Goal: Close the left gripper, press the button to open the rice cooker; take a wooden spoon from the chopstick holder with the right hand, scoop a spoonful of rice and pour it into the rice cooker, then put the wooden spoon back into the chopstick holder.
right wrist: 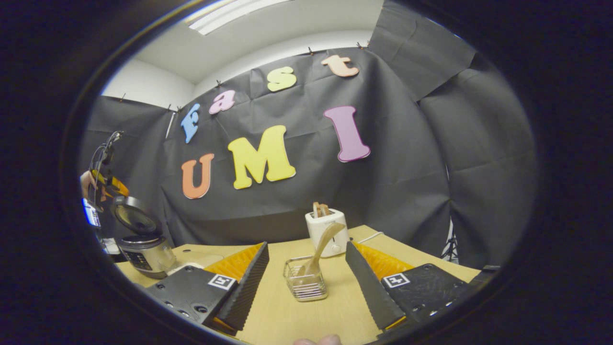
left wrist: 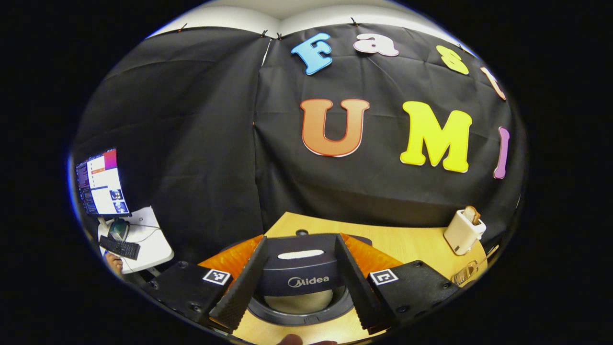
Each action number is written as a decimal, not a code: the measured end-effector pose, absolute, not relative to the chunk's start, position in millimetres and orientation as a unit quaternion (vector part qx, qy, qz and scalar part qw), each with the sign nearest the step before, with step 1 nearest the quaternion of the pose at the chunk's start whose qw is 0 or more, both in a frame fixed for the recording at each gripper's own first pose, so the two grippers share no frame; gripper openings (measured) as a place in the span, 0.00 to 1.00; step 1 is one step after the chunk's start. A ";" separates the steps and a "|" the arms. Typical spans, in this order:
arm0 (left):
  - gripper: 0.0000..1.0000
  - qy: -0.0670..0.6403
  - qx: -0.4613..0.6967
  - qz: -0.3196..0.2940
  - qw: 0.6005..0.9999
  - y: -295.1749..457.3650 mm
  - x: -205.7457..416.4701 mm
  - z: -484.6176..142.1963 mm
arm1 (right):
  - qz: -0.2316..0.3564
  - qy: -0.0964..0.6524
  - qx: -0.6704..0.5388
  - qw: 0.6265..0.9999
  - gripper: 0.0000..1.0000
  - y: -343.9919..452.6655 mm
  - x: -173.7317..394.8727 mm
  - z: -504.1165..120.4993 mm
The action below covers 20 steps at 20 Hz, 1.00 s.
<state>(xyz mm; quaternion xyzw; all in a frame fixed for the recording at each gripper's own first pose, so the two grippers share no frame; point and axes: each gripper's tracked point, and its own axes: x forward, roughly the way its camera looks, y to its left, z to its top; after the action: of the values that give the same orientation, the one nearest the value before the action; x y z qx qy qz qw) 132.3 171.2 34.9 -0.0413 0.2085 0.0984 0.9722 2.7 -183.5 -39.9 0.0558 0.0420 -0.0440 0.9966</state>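
- The left gripper (left wrist: 297,287) has its two fingers spread wide, nothing pinched between them; in the left gripper view they stand on either side of the rice cooker (left wrist: 302,278), just above its open rim
- The right gripper (right wrist: 306,282) is likewise spread and holds nothing; its fingers frame the chopstick holder (right wrist: 305,285) from either side, apart from it
- The left gripper view looks down on the cooker from close by: the raised lid faces the camera, the dark rim ring curves below it, and a pale inner pot shows inside
- The right gripper view has the same rice cooker (right wrist: 143,249) far off at the left edge of the table (right wrist: 287,316), lid tipped up and open, with the left gripper (right wrist: 107,184) and the hand holding it above the lid
- One wooden spoon (right wrist: 322,247) leans in the wire chopstick holder, handle end down, bowl up and tilted toward the toaster (right wrist: 327,231)
- One toaster, white, with bread sticking out of its top; in the left gripper view this toaster (left wrist: 463,231) sits at the right of the table, with the chopstick holder (left wrist: 463,274) near it at the edge
- The left gripper view alone takes in a side desk with one monitor (left wrist: 101,183) and one keyboard (left wrist: 119,247)
- Counted: two grippers, one cooker, one spoon, one holder, one toaster
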 end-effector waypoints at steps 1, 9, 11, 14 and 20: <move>0.90 0.218 -0.043 0.093 0.971 165.7 121.6 20.8 | -0.040 0.043 0.055 0.997 0.95 -179.8 0.7 -40.0; 0.90 0.242 -0.032 0.106 0.964 150.8 88.9 -53.7 | -0.018 0.045 0.050 0.998 0.95 -155.1 -8.5 -45.3; 0.90 0.247 -0.012 0.106 0.963 147.8 85.5 -64.4 | -0.017 0.051 0.049 0.997 0.95 -152.2 -7.2 -49.5; 0.90 0.196 0.005 0.104 0.975 147.5 91.2 -62.8 | -0.018 0.053 0.047 0.997 0.95 -150.5 -6.1 -53.4; 0.86 0.163 0.035 0.083 0.983 144.8 92.3 -73.4 | -0.015 0.065 0.052 0.996 0.95 -139.7 0.8 -74.7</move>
<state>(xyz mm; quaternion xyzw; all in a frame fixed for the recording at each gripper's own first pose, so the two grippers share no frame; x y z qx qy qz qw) 92.3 144.8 -73.4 0.0351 0.1627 0.0829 0.9826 0.8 -139.7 -74.7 0.0524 0.0645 -0.0153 0.9964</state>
